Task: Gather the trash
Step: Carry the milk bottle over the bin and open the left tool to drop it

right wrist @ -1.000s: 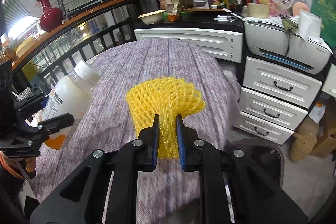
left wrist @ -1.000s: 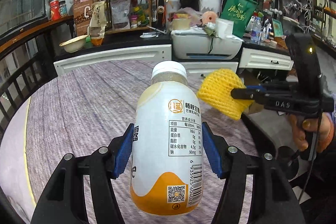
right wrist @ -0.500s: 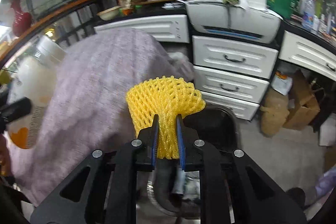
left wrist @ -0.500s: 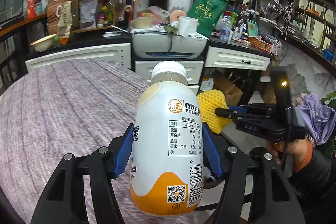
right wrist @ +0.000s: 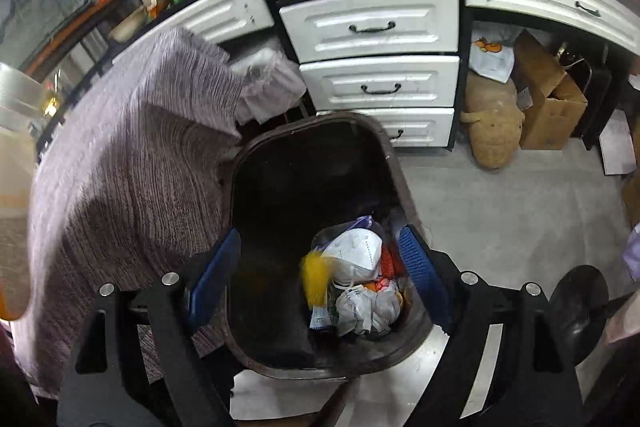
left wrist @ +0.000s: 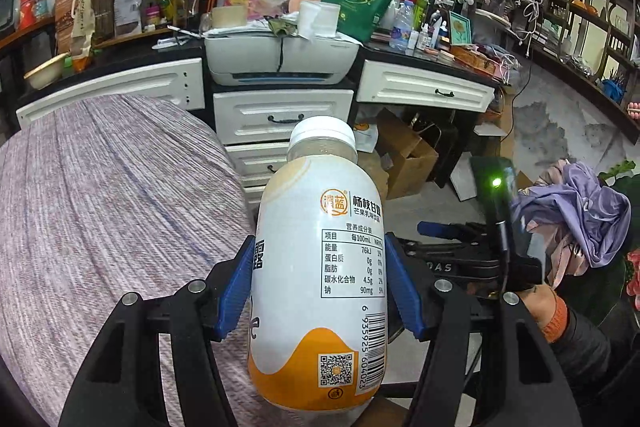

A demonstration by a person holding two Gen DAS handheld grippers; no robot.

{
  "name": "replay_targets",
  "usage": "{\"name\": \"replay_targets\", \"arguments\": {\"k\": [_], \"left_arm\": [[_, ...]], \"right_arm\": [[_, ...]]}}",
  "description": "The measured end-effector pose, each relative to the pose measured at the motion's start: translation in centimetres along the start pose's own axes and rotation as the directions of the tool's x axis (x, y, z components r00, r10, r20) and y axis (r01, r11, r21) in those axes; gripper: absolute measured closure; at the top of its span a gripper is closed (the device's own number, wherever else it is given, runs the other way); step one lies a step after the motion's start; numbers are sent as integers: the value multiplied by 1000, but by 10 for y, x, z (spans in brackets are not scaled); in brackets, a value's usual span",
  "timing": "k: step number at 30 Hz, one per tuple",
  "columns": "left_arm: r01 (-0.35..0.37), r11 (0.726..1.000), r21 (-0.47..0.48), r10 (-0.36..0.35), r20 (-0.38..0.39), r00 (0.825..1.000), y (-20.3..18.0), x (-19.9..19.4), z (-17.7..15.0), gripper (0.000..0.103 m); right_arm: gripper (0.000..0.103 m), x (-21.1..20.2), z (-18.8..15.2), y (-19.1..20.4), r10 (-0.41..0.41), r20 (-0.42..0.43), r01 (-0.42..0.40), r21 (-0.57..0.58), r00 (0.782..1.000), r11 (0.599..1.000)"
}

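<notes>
Now right tool (right wrist: 320,267) gapes above bin (right wrist: 394,163); left tool (left wrist: 320,291) clamps bottle (left wrist: 320,287).

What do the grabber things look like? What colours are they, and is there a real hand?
Each gripper is black plastic with silver bolts and two blue ribbed pads: left gripper, right gripper. Seen from the left camera, the right one has white letters "DAS" on its side, a glowing green light and a thin black cable. The hand holding it is bare, with an orange cuff under a dark sleeve.
</notes>
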State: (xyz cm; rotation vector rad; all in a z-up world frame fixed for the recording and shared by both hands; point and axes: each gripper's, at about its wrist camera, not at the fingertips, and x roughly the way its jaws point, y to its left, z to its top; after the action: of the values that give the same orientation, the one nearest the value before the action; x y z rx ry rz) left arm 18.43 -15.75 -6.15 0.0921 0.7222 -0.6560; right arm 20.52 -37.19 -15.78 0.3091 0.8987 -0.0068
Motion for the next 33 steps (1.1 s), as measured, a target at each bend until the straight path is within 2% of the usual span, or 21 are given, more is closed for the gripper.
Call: {"name": "replay_targets", "arguments": {"k": [7, 9, 13, 18, 33], "left_arm": [[32, 999, 3, -31, -62, 998, -21, 30, -4, 42], [32, 999, 2, -32, -87, 996, -25, 42, -4, 42], [18, 1000, -2, -18, -155, 988, -33, 72, -8, 42], [20, 1000, -19, -24, -243, 970, -37, 110, -12, 42], [-25, 999, -22, 14, -404, 915, -35, 181, -27, 41]], "right_arm": [[19, -51, -2, -14, -60, 153, 54, 46, 986, 998], [17, -66, -4, -18, -94, 209, 84, 60, 973, 995], [17, -86, -7, -25, -142, 266, 129, 67, 953, 989], [17, -101, -13, -36, -159, 293, 140, 85, 943, 987], [17, -100, -20, -46, -156, 273, 129, 114, 949, 985]]}}
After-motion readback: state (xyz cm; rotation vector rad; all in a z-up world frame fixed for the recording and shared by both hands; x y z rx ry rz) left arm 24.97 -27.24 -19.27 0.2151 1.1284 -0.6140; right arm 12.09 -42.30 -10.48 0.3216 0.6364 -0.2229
